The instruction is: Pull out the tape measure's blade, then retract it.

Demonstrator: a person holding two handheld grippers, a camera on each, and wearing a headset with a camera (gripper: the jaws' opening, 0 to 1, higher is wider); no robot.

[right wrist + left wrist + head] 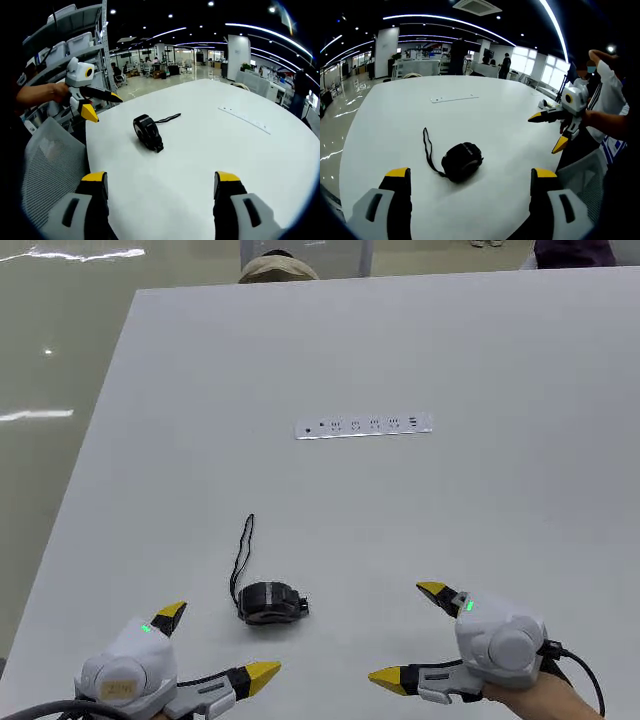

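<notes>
While both pairs of jaws stand wide open and empty, the tape measure (270,602) lies on the bench (400,510) at 7 o'clock in the head view, nearer the left gripper (220,641) than the right gripper (408,633). Advisable: one gripper steadies the case, the other pinches the blade tip squarely. The blade tip is too small to discern.

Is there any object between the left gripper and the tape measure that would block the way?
Nothing visible does. Only bare table lies between the open left gripper and the tape measure. Its strap trails off on the far side, and the power strip lies farther away.
</notes>
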